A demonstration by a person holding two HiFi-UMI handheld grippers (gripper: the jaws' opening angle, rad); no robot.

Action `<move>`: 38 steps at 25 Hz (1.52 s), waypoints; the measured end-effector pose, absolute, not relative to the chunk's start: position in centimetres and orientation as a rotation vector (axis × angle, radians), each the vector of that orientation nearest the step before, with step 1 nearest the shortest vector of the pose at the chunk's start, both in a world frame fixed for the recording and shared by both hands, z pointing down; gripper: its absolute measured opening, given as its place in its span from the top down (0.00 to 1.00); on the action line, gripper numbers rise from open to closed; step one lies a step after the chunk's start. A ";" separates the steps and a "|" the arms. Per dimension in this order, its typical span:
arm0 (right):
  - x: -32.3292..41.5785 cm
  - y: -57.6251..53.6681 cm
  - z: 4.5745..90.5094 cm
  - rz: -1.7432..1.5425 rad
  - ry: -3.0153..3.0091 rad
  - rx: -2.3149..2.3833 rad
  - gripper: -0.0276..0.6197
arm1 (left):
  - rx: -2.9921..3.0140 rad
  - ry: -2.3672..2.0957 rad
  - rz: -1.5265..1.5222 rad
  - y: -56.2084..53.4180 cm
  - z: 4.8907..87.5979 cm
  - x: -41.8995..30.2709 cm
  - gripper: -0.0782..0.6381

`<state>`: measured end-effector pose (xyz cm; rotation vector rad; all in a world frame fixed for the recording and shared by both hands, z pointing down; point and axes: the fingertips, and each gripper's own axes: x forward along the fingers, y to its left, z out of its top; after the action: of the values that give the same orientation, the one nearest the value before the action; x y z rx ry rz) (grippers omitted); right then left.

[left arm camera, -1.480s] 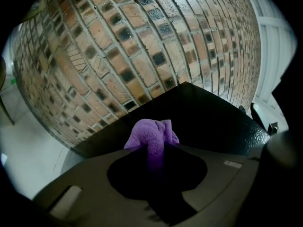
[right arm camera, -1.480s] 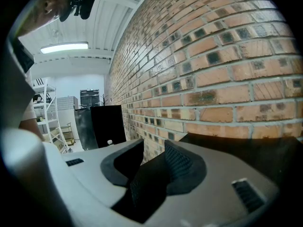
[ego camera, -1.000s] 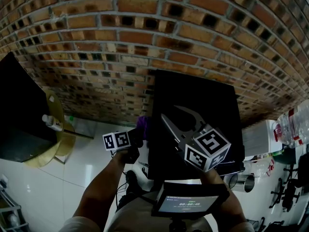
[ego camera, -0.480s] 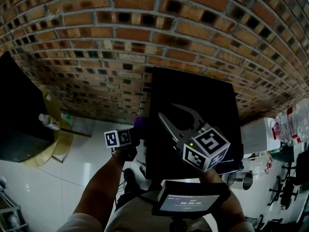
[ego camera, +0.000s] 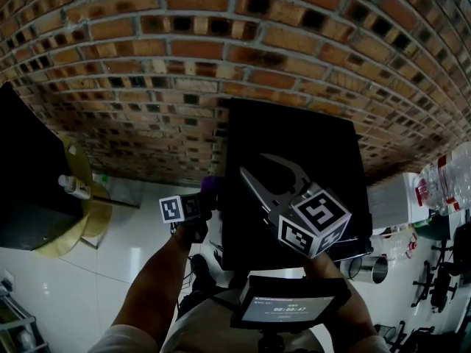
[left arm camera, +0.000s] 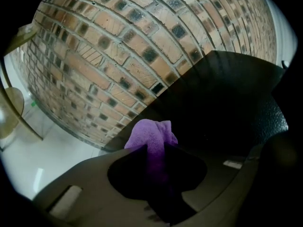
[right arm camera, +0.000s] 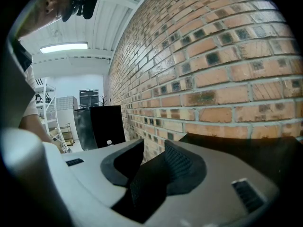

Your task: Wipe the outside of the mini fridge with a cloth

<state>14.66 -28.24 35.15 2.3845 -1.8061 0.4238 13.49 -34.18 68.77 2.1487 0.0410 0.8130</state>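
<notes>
**Left gripper (ego camera: 207, 197) holds cloth (ego camera: 212, 185) at fridge (ego camera: 294, 153) edge**

1. Fridge. The black fridge stands on the white floor (ego camera: 88, 278) with its back against the brick wall (ego camera: 221, 43). In the head view its flat top faces the camera.

2. Cloth. The purple cloth is bunched into a lump. It sits at the left edge of the fridge, near the top. The left gripper view shows the lump in front of the line where the fridge meets the wall. No view confirms whether the cloth touches the fridge.

3. Left gripper. Its fingers are clenched on the cloth. The cloth runs down between both fingers and bulges out past the tips. The gripper points forward and down toward the left side of the fridge. The person's left forearm extends behind it.

4. Right gripper (ego camera: 257, 166). Its fingers are released and stand apart, with nothing between them. In the head view the gripper hangs over the top of the fridge, well apart from the cloth. The right gripper view looks along the wall, with the fridge top low on the right.

5. Surroundings. A black cabinet (ego camera: 26, 175) stands at the left. Clear bottles (ego camera: 449, 182) stand at the right. A small screen (ego camera: 291, 307) sits low in the head view.
</notes>
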 end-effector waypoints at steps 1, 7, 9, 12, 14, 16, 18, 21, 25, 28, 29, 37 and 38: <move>14.7 -28.2 35.1 0.424 -1.806 2.384 0.75 | 2.161 0.028 0.815 -34.7 69.2 13.3 0.77; 14.7 -28.2 35.0 0.415 -1.808 2.390 0.75 | 2.148 0.101 0.680 -34.9 66.0 13.2 0.77; 14.7 -28.2 35.0 0.414 -1.808 2.389 0.75 | 2.122 0.112 0.631 -34.8 64.6 13.0 0.77; 14.7 -28.2 35.0 0.412 -1.808 2.389 0.75 | 2.092 0.122 0.551 -34.8 62.3 12.3 0.77; 14.7 -28.2 35.0 0.411 -1.809 2.389 0.75 | 2.078 0.144 0.483 -34.7 60.1 11.9 0.77; 14.7 -28.2 35.1 0.411 -1.809 2.390 0.75 | 2.072 0.167 0.420 -34.7 57.5 11.3 0.77; 14.7 -28.2 35.1 0.412 -1.808 2.392 0.75 | 2.071 0.184 0.372 -34.6 54.9 10.6 0.77; 14.7 -28.2 35.0 0.411 -1.806 2.392 0.75 | 2.050 0.203 0.301 -34.3 50.9 9.1 0.77; 14.7 -28.3 35.0 0.411 -1.803 2.395 0.75 | 2.006 0.236 0.211 -33.7 45.6 6.8 0.77; 14.8 -28.3 35.0 0.412 -1.798 2.399 0.75 | 1.961 0.243 0.188 -33.0 42.7 4.8 0.77; 14.9 -28.3 35.1 0.413 -1.796 2.403 0.75 | 1.937 0.253 0.173 -32.7 41.7 4.2 0.77; 15.2 -28.0 34.8 0.397 -1.773 2.431 0.75 | 1.855 0.341 0.118 -30.3 37.2 1.4 0.77; 15.3 -27.9 34.8 0.394 -1.767 2.439 0.75 | 1.857 0.350 0.125 -29.9 37.2 1.3 0.77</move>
<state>15.29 -27.91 34.77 2.4387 -1.7668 0.3940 1.28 -29.88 37.20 1.8566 0.3499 0.1253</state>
